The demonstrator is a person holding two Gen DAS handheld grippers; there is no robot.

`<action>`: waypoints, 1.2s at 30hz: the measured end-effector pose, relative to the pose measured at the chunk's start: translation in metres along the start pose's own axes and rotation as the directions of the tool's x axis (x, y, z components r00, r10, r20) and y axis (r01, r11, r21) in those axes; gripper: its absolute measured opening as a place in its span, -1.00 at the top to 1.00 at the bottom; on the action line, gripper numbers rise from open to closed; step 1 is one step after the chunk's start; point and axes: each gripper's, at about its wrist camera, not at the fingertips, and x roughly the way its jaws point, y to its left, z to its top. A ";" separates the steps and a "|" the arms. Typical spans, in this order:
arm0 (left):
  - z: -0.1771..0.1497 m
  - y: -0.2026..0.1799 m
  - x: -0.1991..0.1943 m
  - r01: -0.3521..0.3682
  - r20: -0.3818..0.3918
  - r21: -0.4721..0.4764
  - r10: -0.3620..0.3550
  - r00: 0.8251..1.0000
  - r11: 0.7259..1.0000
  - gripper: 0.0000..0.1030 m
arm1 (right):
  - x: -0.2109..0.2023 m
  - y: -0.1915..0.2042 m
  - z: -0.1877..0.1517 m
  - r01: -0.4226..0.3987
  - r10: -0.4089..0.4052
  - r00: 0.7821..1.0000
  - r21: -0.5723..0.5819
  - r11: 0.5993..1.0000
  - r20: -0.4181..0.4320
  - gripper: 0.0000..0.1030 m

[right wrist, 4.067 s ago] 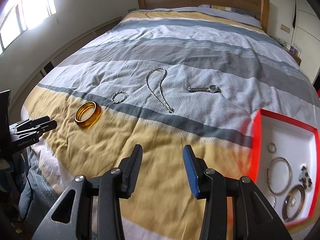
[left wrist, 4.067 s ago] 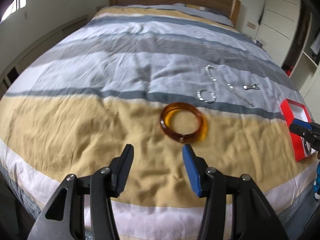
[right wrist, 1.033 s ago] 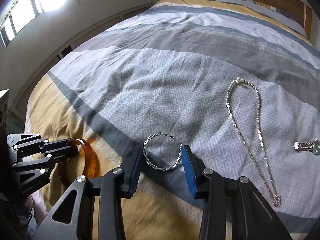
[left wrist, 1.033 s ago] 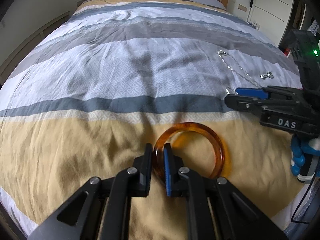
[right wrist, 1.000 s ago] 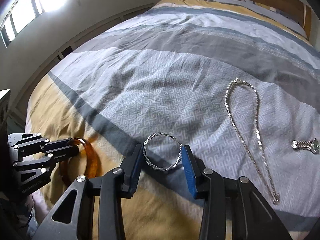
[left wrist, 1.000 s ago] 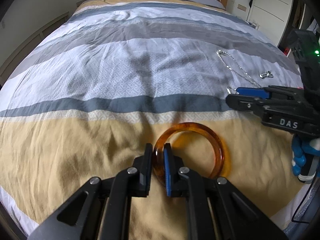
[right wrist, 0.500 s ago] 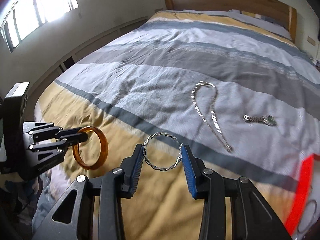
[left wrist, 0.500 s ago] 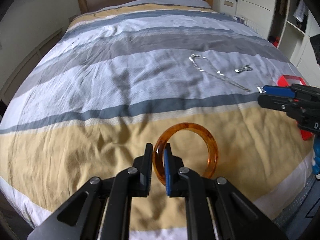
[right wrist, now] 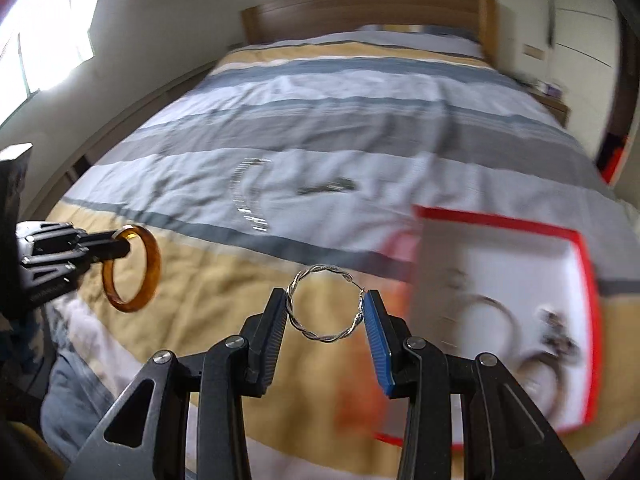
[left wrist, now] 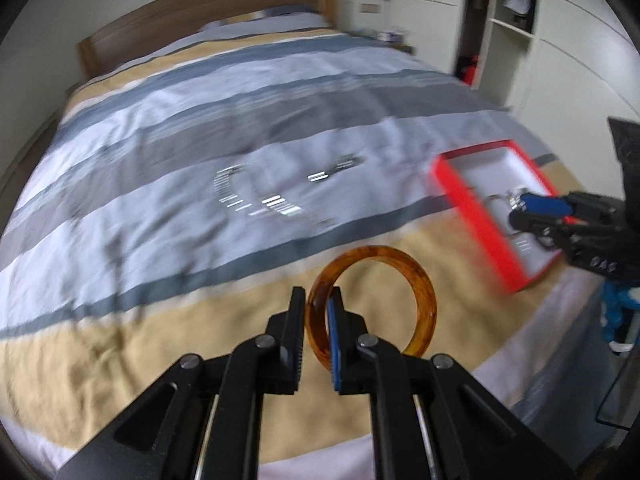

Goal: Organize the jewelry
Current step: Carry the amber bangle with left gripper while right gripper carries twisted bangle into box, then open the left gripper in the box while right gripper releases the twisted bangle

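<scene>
My left gripper (left wrist: 316, 300) is shut on the rim of an amber bangle (left wrist: 416, 272) and holds it in the air above the bed. It also shows in the right wrist view (right wrist: 150, 264). My right gripper (right wrist: 325, 300) is shut on a twisted silver bracelet (right wrist: 324, 336), held across its width above the yellow stripe. A red box (right wrist: 588, 280) with a white inside holds several silver rings and bracelets at the right. A silver necklace (left wrist: 240, 196) and a small silver piece (left wrist: 336, 168) lie blurred on the grey stripes.
The striped duvet (left wrist: 160, 152) covers the whole bed, with a wooden headboard (right wrist: 360, 8) at the far end. White wardrobes (left wrist: 560, 40) stand to the right. A window (right wrist: 36, 40) is at the left.
Both grippers have swung right toward the red box with their pieces still held. The box has come well into both views, and the scene is motion-blurred.
</scene>
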 end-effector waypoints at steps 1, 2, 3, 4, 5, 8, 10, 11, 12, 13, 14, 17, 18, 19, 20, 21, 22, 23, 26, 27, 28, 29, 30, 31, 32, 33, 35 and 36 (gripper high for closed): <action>0.007 -0.013 0.003 0.023 0.001 0.013 -0.023 1.000 1.000 0.81 | -0.004 -0.017 -0.005 0.021 -0.021 1.000 0.016 1.000 -0.004 0.25; 0.016 -0.032 0.008 0.056 0.002 0.030 -0.057 0.998 0.998 0.81 | -0.007 -0.030 -0.009 0.038 -0.037 0.999 0.029 0.999 -0.009 0.25; 0.022 -0.044 0.012 0.077 0.001 0.040 -0.077 0.997 0.996 0.81 | -0.009 -0.042 -0.014 0.053 -0.053 0.998 0.041 0.998 -0.015 0.25; 0.031 -0.063 0.018 0.106 -0.002 0.059 -0.106 0.994 0.993 0.81 | -0.011 -0.055 -0.018 0.069 -0.068 0.997 0.053 0.996 -0.021 0.25; 0.037 -0.076 0.023 0.122 -0.004 0.074 -0.123 0.992 0.990 0.81 | -0.013 -0.070 -0.023 0.087 -0.085 0.996 0.068 0.994 -0.027 0.25; 0.054 -0.122 0.041 0.178 -0.023 0.124 -0.176 0.984 0.976 0.81 | -0.012 -0.101 -0.033 0.111 -0.106 0.993 0.105 0.988 -0.049 0.25; 0.061 -0.149 0.056 0.202 -0.045 0.153 -0.197 0.979 0.967 0.81 | -0.007 -0.118 -0.039 0.120 -0.112 0.991 0.120 0.986 -0.066 0.25; 0.063 -0.162 0.064 0.211 -0.059 0.168 -0.203 0.977 0.963 0.81 | -0.003 -0.126 -0.042 0.121 -0.112 0.991 0.127 0.984 -0.074 0.25; 0.065 -0.173 0.071 0.218 -0.073 0.181 -0.208 0.975 0.959 0.81 | -0.001 -0.131 -0.045 0.120 -0.111 0.991 0.133 0.984 -0.080 0.25; 0.065 -0.184 0.081 0.222 -0.089 0.195 -0.209 0.974 0.955 0.81 | 0.003 -0.136 -0.046 0.120 -0.109 0.990 0.137 0.983 -0.085 0.25; 0.065 -0.191 0.087 0.223 -0.100 0.206 -0.206 0.973 0.953 0.81 | 0.008 -0.141 -0.047 0.120 -0.107 0.990 0.140 0.983 -0.092 0.25; 0.061 -0.209 0.108 0.222 -0.135 0.233 -0.194 0.972 0.947 0.81 | 0.019 -0.152 -0.049 0.114 -0.098 0.989 0.145 0.983 -0.112 0.25; 0.061 -0.213 0.115 0.218 -0.144 0.240 -0.188 0.972 0.946 0.81 | 0.023 -0.154 -0.049 0.112 -0.097 0.989 0.141 0.984 -0.111 0.24; 0.060 -0.215 0.121 0.215 -0.152 0.245 -0.182 0.972 0.945 0.81 | 0.026 -0.156 -0.047 0.108 -0.092 0.989 0.139 0.984 -0.114 0.25; 0.059 -0.218 0.127 0.213 -0.162 0.250 -0.176 0.971 0.945 0.81 | 0.028 -0.159 -0.046 0.102 -0.086 0.990 0.140 0.985 -0.114 0.25; 0.058 -0.219 0.132 0.211 -0.169 0.251 -0.172 0.970 0.945 0.81 | 0.030 -0.159 -0.045 0.101 -0.086 0.990 0.135 0.986 -0.113 0.25; 0.057 -0.220 0.136 0.207 -0.176 0.252 -0.166 0.970 0.945 0.81 | 0.032 -0.159 -0.043 0.103 -0.089 0.990 0.123 0.987 -0.112 0.24; 0.056 -0.222 0.141 0.203 -0.182 0.254 -0.159 0.970 0.946 0.81 | 0.035 -0.158 -0.042 0.107 -0.095 0.989 0.105 0.989 -0.112 0.24; 0.053 -0.221 0.152 0.197 -0.199 0.250 -0.149 0.969 0.948 0.81 | 0.039 -0.159 -0.037 0.106 -0.097 0.989 0.085 0.991 -0.109 0.24; 0.052 -0.221 0.152 0.196 -0.198 0.251 -0.148 0.969 0.948 0.81 | 0.041 -0.159 -0.035 0.114 -0.106 0.988 0.073 0.991 -0.109 0.24; 0.051 -0.222 0.153 0.194 -0.195 0.257 -0.146 0.970 0.947 0.81 | 0.041 -0.160 -0.034 0.116 -0.109 0.988 0.068 0.991 -0.108 0.24; 0.052 -0.223 0.153 0.194 -0.193 0.261 -0.146 0.970 0.946 0.81 | 0.042 -0.161 -0.033 0.118 -0.111 0.988 0.064 0.991 -0.110 0.24; 0.052 -0.223 0.154 0.194 -0.192 0.264 -0.146 0.971 0.945 0.81 | 0.043 -0.161 -0.032 0.119 -0.112 0.987 0.061 0.991 -0.112 0.24; 0.052 -0.223 0.153 0.195 -0.190 0.262 -0.148 0.971 0.945 0.81 | 0.044 -0.160 -0.032 0.121 -0.114 0.987 0.057 0.991 -0.115 0.24; 0.053 -0.222 0.154 0.198 -0.187 0.259 -0.152 0.971 0.946 0.80 | 0.044 -0.159 -0.031 0.122 -0.116 0.986 0.052 0.991 -0.116 0.24; 0.053 -0.221 0.154 0.200 -0.183 0.253 -0.157 0.970 0.947 0.80 | 0.044 -0.159 -0.032 0.122 -0.116 0.986 0.049 0.991 -0.116 0.24; 0.053 -0.220 0.154 0.202 -0.175 0.244 -0.162 0.971 0.949 0.79 | 0.044 -0.159 -0.032 0.121 -0.115 0.987 0.052 0.991 -0.115 0.23; 0.052 -0.220 0.154 0.202 -0.173 0.241 -0.162 0.971 0.949 0.79 | 0.043 -0.159 -0.032 0.121 -0.115 0.987 0.055 0.991 -0.115 0.23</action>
